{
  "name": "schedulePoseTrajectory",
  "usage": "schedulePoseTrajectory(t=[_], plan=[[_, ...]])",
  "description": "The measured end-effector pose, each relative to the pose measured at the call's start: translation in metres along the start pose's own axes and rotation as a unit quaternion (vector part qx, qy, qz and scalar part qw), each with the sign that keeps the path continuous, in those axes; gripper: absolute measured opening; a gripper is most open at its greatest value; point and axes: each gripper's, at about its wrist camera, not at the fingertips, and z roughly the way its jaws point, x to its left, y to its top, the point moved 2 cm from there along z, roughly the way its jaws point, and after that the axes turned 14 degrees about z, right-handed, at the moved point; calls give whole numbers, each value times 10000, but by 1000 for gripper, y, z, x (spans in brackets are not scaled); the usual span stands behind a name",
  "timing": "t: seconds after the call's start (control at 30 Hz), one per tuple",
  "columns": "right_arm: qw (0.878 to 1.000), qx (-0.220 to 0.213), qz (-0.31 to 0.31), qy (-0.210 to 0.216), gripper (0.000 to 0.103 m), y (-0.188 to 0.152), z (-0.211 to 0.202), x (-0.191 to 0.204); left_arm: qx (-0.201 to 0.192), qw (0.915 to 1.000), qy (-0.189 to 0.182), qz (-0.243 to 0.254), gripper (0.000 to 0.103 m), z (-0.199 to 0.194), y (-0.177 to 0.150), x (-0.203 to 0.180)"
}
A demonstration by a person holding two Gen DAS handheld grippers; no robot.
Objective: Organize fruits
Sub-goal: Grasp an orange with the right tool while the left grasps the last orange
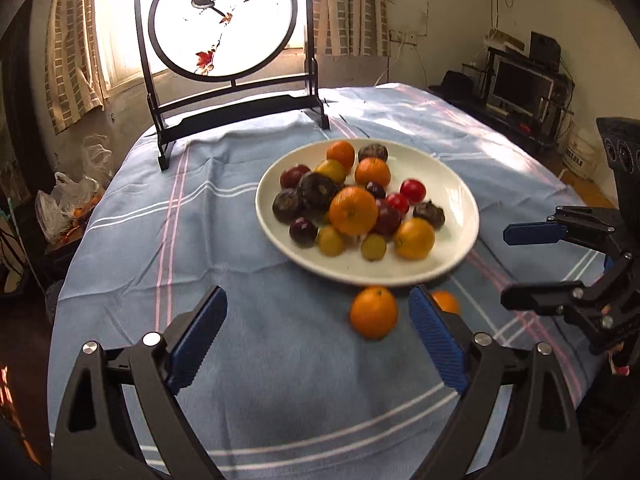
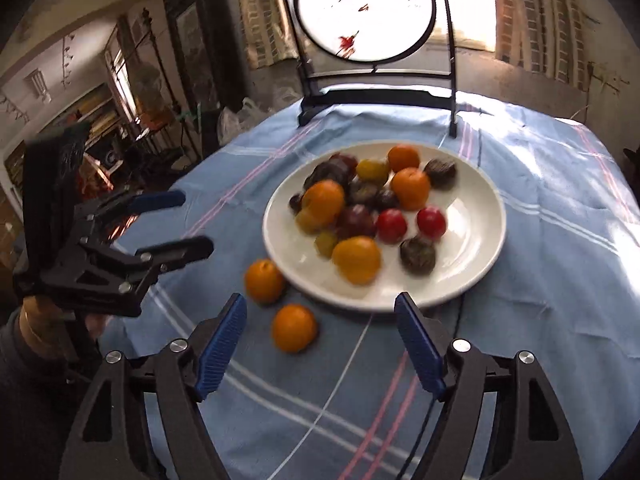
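Left gripper (image 1: 316,336), right gripper (image 2: 320,344) open, empty; 2 oranges (image 2: 295,328) beside plate (image 2: 476,236).

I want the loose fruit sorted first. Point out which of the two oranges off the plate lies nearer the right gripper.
The orange on the tablecloth just ahead of the right gripper; the other loose orange lies farther off, right against the plate's rim.

A blue striped cloth (image 1: 248,340) covers the tabletop. At the cloth's far edge stands a black-framed round screen (image 1: 224,20) painted with birds. Plastic bags (image 1: 68,204) sit left of the cloth, a monitor (image 1: 520,84) to its far right.
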Motion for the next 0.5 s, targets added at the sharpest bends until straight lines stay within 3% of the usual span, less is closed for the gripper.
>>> schedulePoseTrajectory(t=[0.07,0.23,0.3,0.37,0.4,0.5], plan=[[9996,49,-238,-175,76,-12,10,12,133,9998,91,119,90,-1,-15,-4],[9988,402,87,-268,73,-14,40,12,250,9997,74,10,90,-2,-34,-6],[9981,504,86,-330,54,-13,50,12,241,9997,72,36,90,-3,-36,-9],[9978,549,120,-366,46,-13,57,10,260,9996,109,102,90,-1,-37,-12],[9977,498,134,-444,34,-12,59,9,275,9995,130,130,90,1,-36,-14],[9986,317,331,-278,34,-12,47,2,263,9992,195,213,89,9,-29,-20]])
